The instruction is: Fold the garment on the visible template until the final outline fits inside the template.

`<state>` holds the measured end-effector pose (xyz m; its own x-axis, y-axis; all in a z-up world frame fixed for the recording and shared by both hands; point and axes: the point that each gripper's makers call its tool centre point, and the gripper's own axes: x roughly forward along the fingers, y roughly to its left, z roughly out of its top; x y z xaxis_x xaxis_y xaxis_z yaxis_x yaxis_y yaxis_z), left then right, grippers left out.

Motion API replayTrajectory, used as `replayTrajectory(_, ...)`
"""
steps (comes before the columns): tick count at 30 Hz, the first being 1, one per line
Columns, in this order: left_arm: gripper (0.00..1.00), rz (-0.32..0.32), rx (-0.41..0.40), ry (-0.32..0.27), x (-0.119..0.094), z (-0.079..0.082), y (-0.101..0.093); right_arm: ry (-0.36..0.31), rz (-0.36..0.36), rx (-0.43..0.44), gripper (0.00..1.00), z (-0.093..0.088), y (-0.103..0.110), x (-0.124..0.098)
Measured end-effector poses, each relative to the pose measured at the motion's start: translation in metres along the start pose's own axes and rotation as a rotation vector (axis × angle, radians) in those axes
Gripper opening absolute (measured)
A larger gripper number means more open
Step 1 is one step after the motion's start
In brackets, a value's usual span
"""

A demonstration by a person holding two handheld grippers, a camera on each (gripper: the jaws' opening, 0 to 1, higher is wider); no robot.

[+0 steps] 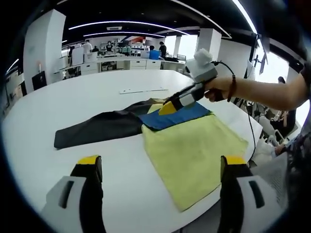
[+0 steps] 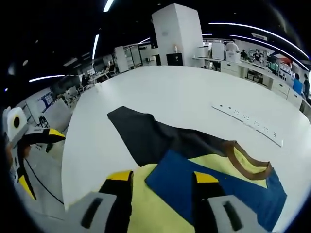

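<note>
1. Clearly, in the left gripper view, the left gripper is hovering wide open and empty near 6 o'clock, above the table. The garment is lying at centre: a yellow body toward 4 o'clock, a blue band across it, a black sleeve stretching toward 9 o'clock. The right gripper, held by a hand coming from 3 o'clock, is touching down at the blue band's far edge; I cannot tell whether it is gripping cloth.

2. In the right gripper view, the right gripper is sitting at 6 o'clock over the shirt, its jaws apart with blue and yellow cloth showing between them. The brown collar is lying toward 3 o'clock, the sleeve reaching toward 11 o'clock. A white strip is lying at 2 o'clock.

3. Judging progress: I am seeing no template outline, and the sleeve is spread out, so folding looks barely begun.
</note>
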<state>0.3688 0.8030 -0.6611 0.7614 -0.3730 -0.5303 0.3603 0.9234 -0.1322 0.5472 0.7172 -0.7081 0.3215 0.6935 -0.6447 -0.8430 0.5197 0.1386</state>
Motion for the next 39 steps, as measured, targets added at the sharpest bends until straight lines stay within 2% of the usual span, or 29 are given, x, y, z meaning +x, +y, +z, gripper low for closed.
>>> replayTrajectory(2,0.99,0.001,0.001,-0.006,0.000,0.002,0.000,0.001,-0.012,-0.011,0.62,-0.003,-0.006,-0.004)
replayTrajectory(7,0.99,0.005,0.010,-0.008,0.001,0.003,0.001,-0.002,-0.048,-0.042,0.68,-0.012,-0.022,-0.019)
replayTrajectory(11,0.99,0.008,0.010,-0.011,0.001,0.004,0.000,-0.006,-0.089,-0.068,0.67,-0.021,-0.039,-0.036)
replayTrajectory(25,0.99,0.007,0.025,-0.004,0.002,0.006,-0.005,0.019,-0.161,-0.007,0.67,-0.068,-0.082,-0.079)
replayTrajectory(39,0.99,0.002,0.023,0.006,0.002,0.004,-0.008,0.088,-0.225,0.008,0.56,-0.118,-0.122,-0.120)
